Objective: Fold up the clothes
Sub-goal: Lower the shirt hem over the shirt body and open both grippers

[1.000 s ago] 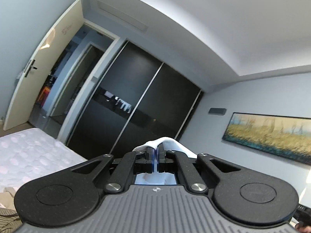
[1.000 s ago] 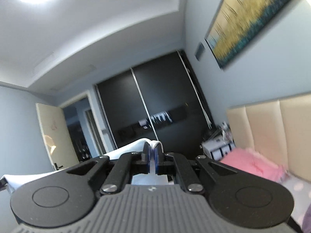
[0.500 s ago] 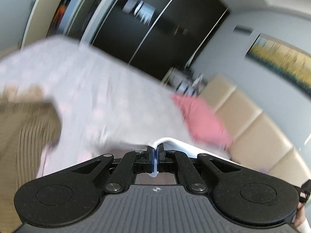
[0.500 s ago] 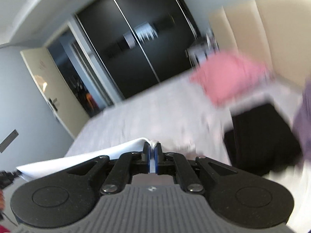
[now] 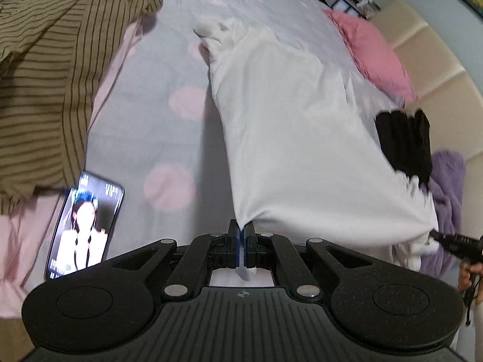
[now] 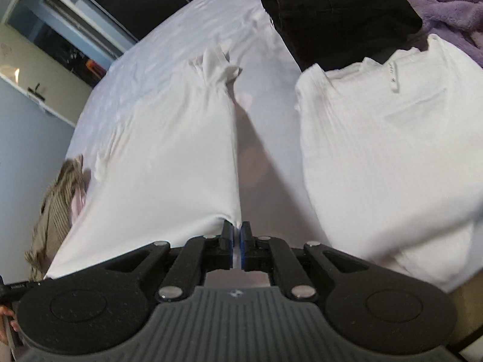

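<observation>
Bed sheet (image 5: pixel 181 69), pale with pink dots, fills background. White garment (image 5: pixel 302 138) spread over it, stretched between two grippers. Left gripper (image 5: pixel 241 230) jaws closed, pinching one near corner. Right gripper (image 6: pixel 237 232) jaws nearly closed, pinching other corner. Folded white top (image 6: pixel 386 150) beside garment, black clothing (image 6: pixel 332 9) and purple fleece (image 6: pixel 446 3) beyond. Striped shirt (image 5: pixel 45 75) and phone (image 5: pixel 84 226) at left.

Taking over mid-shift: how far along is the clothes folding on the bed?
Done: a white ribbed top and a black garment look folded on the bed. In hand: the left tool and right tool each pinch a corner of a white garment, spread flat. Left: its folds, plus the unfolded striped shirt and purple fleece.
</observation>
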The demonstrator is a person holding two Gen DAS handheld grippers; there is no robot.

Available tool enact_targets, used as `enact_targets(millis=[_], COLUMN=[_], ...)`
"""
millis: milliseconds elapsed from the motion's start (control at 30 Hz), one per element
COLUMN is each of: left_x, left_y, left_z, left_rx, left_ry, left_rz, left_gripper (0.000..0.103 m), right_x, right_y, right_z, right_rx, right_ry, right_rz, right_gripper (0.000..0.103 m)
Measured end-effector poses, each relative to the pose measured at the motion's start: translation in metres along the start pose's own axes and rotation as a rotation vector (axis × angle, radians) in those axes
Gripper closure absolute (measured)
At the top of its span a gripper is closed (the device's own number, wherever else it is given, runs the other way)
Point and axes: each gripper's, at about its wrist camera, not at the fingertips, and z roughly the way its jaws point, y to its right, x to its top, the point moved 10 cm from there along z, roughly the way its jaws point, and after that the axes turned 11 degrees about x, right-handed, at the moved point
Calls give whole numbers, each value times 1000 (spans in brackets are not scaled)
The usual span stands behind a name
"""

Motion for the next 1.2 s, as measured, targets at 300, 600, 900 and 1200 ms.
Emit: enact_targets(millis=[300, 600, 900, 1200], left_x=[-64, -103, -122, -143], left_y=[-6, -25, -36, -31], left_z=[13, 95, 114, 123], left_rx=[76, 193, 138, 151], left_ry=[-202, -382, -412, -464], left_rz=[117, 211, 215, 265], left_gripper=[103, 103, 102, 70], right_x=[-53, -105, -124, -137], right_y=[15, 58, 82, 94], right_z=[-19, 45, 69, 69], right_rx=[-127, -298, -290, -281], right_ry=[-225, -465, -539, -565], right_rz=[-40, -113, -71, -38], right_gripper=[98, 98, 93, 84])
